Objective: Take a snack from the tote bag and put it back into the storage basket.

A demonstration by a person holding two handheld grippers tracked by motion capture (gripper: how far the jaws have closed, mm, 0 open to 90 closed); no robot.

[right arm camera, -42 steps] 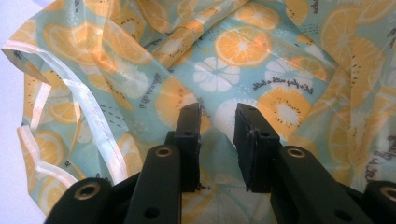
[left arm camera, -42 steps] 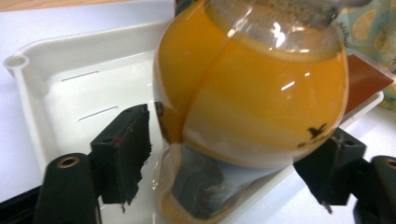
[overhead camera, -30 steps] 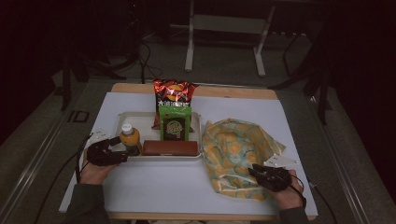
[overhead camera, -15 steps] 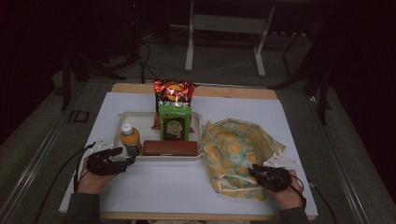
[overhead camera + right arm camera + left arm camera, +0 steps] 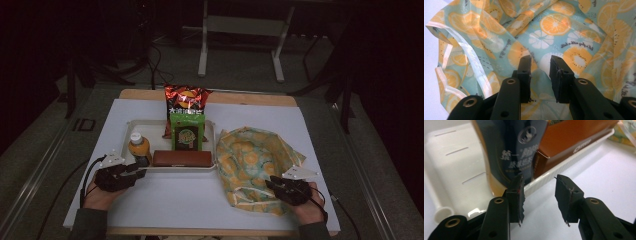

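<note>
Closing since earlier, left claw (image 5: 141, 172) sits just before bottle (image 5: 139, 148).

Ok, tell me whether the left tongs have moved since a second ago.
Yes. In the high view the left tongs have slid right along the tray's near edge, from its left corner to below the bottle, and have been closing.

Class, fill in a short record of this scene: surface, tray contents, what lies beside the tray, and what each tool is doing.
Surface: white table
Tray contents: bottle, brown box, green packet; red snack bag at the back edge
Beside tray: fruit-print bag, on its right
Left tool: at the tray's front corner near the bottle; jaws have just been closing, nothing gripped
Right tool: at the fruit-print bag's near edge; grip unclear
</note>
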